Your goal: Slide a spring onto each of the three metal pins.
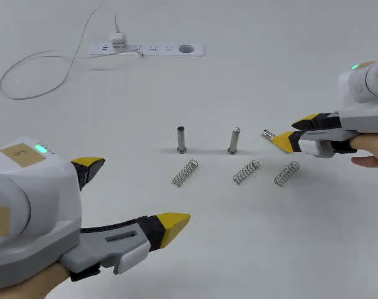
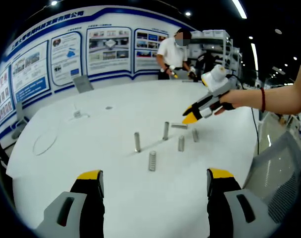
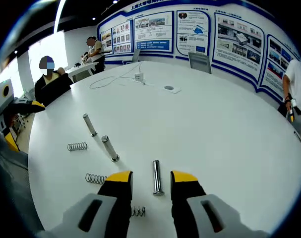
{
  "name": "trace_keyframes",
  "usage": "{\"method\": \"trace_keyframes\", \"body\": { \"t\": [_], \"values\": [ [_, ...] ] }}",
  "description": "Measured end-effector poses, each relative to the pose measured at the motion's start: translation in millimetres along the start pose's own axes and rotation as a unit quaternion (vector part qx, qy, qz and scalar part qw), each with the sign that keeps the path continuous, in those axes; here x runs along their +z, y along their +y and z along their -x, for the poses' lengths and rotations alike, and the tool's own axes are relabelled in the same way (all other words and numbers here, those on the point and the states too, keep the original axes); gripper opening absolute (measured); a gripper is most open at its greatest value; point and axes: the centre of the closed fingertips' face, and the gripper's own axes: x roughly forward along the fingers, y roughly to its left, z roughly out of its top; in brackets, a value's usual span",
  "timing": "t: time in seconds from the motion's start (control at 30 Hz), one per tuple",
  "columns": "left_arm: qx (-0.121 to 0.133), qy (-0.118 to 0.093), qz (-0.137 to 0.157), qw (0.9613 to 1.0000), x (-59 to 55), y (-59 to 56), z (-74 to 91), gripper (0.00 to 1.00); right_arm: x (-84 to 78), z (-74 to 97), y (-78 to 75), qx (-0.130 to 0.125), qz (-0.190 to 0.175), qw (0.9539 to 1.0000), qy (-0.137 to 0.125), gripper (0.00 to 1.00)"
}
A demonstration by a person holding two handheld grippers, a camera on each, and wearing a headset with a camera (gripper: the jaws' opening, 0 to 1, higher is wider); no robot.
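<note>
Steel springs (image 1: 246, 172) light, squashy, probably roll | pinch mid-coil gently | lie just before middle pin (image 1: 233, 141) | left gripper (image 1: 139, 190) agape | right gripper (image 3: 151, 176) parted astride third pin (image 1: 268, 134)

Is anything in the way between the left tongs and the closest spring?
No, nothing I can see. Just bare table lies between the open left tongs and the nearest spring.
</note>
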Motion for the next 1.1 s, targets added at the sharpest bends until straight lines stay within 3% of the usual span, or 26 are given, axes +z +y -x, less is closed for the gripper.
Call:
{"method": "trace_keyframes", "body": {
  "t": [0.6, 1.1],
  "values": [
    [0.001, 0.007, 0.008, 0.9999, -7.1, 1.3, -0.4, 0.86, -3.7, -34.1, -0.7, 0.017, 0.015, 0.9992, 0.032, 0.23],
    [0.0, 0.011, 0.011, 0.9999, -8.6, 2.2, -1.4, 0.85, -8.6, -44.3, -5.0, 0.007, 0.008, 0.9987, 0.049, 0.16]
  ]
}}
